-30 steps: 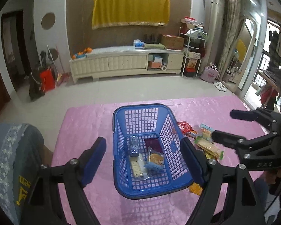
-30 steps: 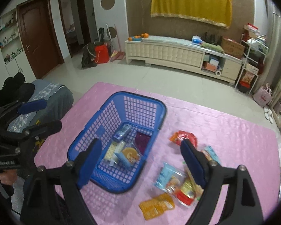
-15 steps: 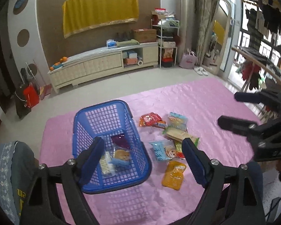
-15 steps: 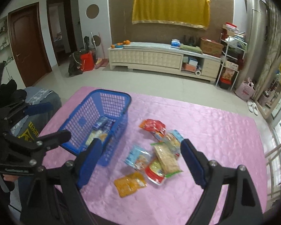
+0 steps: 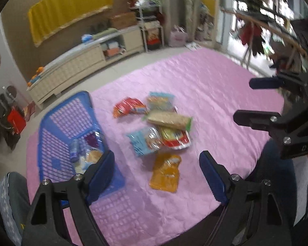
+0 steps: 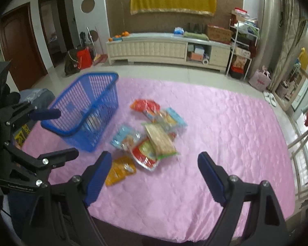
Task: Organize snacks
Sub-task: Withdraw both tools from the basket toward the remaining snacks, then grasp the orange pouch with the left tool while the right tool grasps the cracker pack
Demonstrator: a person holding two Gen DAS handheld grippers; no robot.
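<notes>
A blue plastic basket [image 5: 65, 106] [image 6: 80, 94] stands on the left of the pink tablecloth [image 5: 215, 86] with a few snack packets [image 5: 86, 151] inside. To its right lies a loose pile: a red packet [image 5: 127, 106] [image 6: 145, 105], a long cracker pack [image 5: 168, 120] [image 6: 160, 139], a light blue packet [image 5: 143, 141] [image 6: 123, 137] and an orange packet [image 5: 166, 172] [image 6: 120, 169]. My left gripper [image 5: 156, 157] [image 6: 68, 133] hangs open above the orange packet, holding nothing. My right gripper [image 6: 154, 155] [image 5: 246, 100] is open and empty, just right of the pile's near side.
The table's near edge runs just under both grippers. A grey cushioned seat [image 5: 10, 194] sits at the near left corner. Beyond the table are a tiled floor, a cream low cabinet [image 6: 164, 48] and a cluttered rack [image 6: 242, 47].
Both grippers have swung right and lower, from over the basket toward the loose snack pile. The basket now sits at the left of both views. Both stay open.
</notes>
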